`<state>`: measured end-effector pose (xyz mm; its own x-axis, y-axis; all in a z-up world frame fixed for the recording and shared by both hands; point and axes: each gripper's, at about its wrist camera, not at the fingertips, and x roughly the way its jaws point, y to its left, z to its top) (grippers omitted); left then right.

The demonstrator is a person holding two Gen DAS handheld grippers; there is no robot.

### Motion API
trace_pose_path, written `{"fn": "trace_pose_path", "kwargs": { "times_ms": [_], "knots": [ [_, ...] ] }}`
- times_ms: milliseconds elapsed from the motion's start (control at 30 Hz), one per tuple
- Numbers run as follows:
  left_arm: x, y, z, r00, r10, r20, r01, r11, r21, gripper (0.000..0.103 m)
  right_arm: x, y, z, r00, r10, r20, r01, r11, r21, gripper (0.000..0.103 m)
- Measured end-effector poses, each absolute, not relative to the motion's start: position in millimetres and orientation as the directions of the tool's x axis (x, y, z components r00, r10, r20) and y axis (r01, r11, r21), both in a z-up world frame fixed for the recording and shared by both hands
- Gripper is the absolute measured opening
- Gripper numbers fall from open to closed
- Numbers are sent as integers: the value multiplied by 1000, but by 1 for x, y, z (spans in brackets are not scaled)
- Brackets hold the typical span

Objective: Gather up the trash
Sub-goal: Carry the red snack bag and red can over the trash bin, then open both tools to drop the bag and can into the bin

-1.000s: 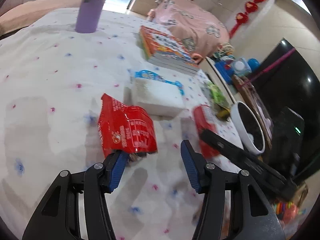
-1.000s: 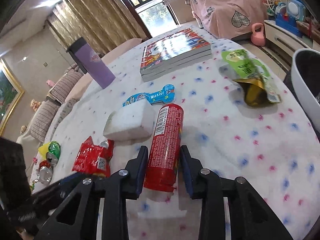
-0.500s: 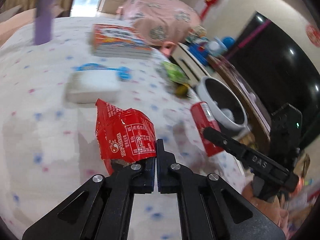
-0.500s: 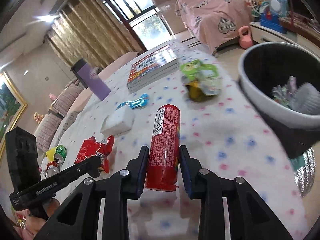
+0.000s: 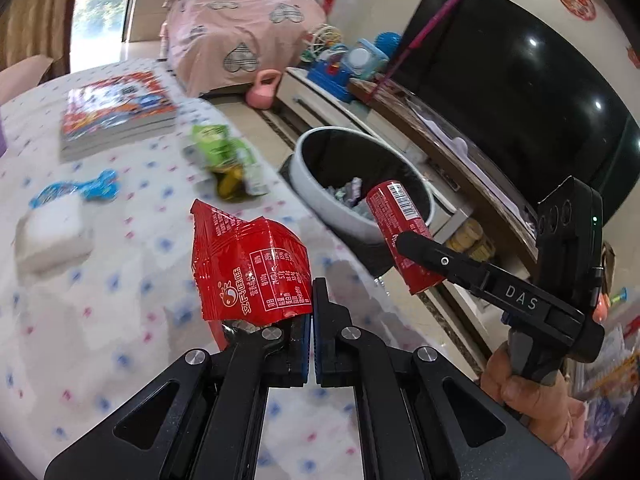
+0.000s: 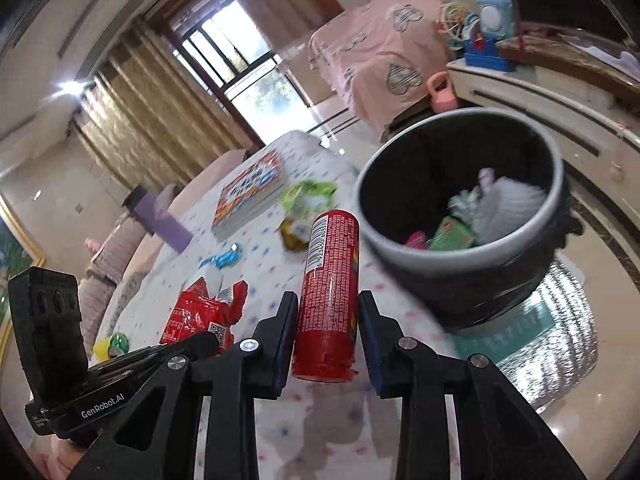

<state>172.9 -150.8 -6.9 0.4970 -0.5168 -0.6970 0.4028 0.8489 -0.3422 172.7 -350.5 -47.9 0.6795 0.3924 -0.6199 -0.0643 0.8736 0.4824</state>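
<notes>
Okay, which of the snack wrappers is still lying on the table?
The green wrapper, on the spotted cloth near the book stack. The red wrapper is lifted off, pinched in the left gripper.

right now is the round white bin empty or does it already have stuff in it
Not empty. The round white bin with the black liner already holds crumpled wrappers at the bottom: pale, green and pink pieces. It is far from full.

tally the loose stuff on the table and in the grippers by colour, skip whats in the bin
red: 2, wrapper and tube
green: 1, pouch
blue: 1, packet
white: 1, block
multicolour: 1, book stack
purple: 1, bottle
total: 7
</notes>
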Motion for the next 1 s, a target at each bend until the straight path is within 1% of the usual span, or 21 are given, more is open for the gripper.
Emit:
{"fn": "trace_pose_path", "kwargs": {
  "times_ms": [567,1000],
  "knots": [
    [215,-233,10,446,-556,-701,527,797,-296,1,196,-418,-37,734,307,-606,25,879,476,31],
    [256,-273,4,404,-555,-727,561,778,-281,1,236,-442,-38,720,271,-639,52,897,439,31]
  ]
}}
